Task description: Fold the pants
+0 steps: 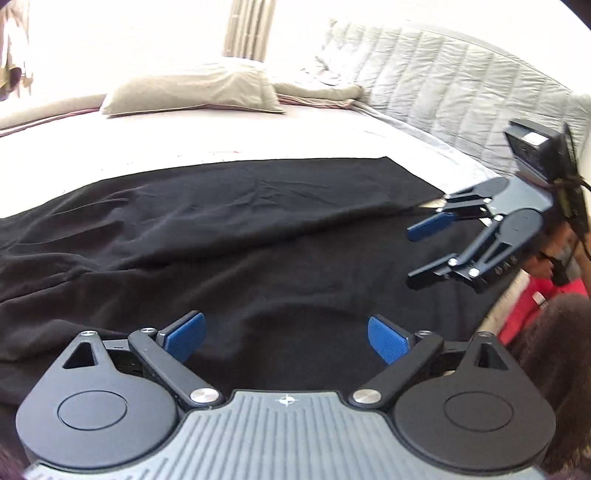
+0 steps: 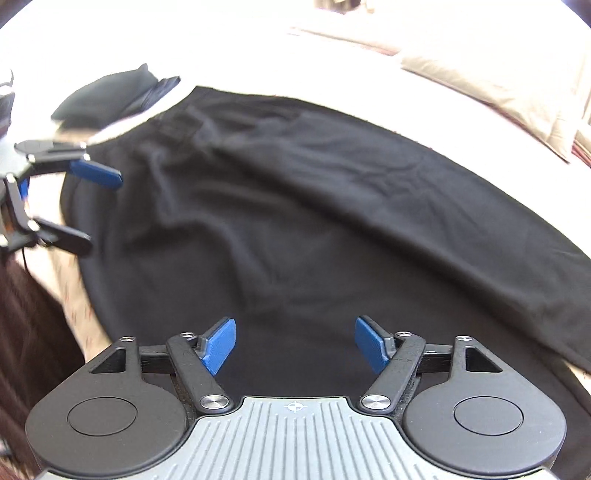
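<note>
I'm hovering both tools, left tool and right tool, jaws apart and empty, over the black pants lying lengthwise-folded on the bed; next I'm likely regripping one end for the crosswise fold.

We note pale bed sheet ahead of tongs, spread wide. Beige pillow far ahead, slightly left of left tongs; second pillow just right of it, touching. Grey quilted cover far right, upright. Striped curtain beyond pillows. Small dark folded garment far ahead-left of right tongs.
</note>
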A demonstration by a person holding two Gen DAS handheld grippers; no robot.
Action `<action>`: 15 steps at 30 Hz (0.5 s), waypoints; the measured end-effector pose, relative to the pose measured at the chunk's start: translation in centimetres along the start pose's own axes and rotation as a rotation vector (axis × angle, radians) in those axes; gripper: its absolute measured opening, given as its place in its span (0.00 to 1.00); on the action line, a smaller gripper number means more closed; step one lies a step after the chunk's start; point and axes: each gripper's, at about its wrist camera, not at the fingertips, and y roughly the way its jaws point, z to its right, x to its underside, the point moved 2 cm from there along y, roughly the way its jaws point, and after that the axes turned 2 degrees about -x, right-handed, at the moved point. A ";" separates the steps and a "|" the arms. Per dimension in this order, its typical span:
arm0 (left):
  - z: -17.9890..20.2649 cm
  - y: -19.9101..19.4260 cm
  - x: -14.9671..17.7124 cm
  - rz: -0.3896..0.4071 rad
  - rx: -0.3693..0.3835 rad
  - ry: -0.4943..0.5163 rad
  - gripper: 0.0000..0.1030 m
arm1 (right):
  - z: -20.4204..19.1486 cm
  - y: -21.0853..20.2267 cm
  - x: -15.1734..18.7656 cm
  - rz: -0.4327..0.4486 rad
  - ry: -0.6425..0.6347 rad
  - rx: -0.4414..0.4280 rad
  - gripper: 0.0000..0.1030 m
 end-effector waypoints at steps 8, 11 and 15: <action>-3.1 5.1 -5.8 -0.044 -0.254 -0.168 1.00 | 2.1 0.9 -4.6 0.044 0.016 0.049 0.86; -4.5 6.3 -7.4 -0.049 -0.282 -0.162 1.00 | 3.5 1.7 -5.8 0.052 0.033 0.054 0.89; -6.1 8.4 -8.2 -0.015 -0.344 -0.177 1.00 | 5.3 3.5 -7.0 0.030 0.020 0.070 0.90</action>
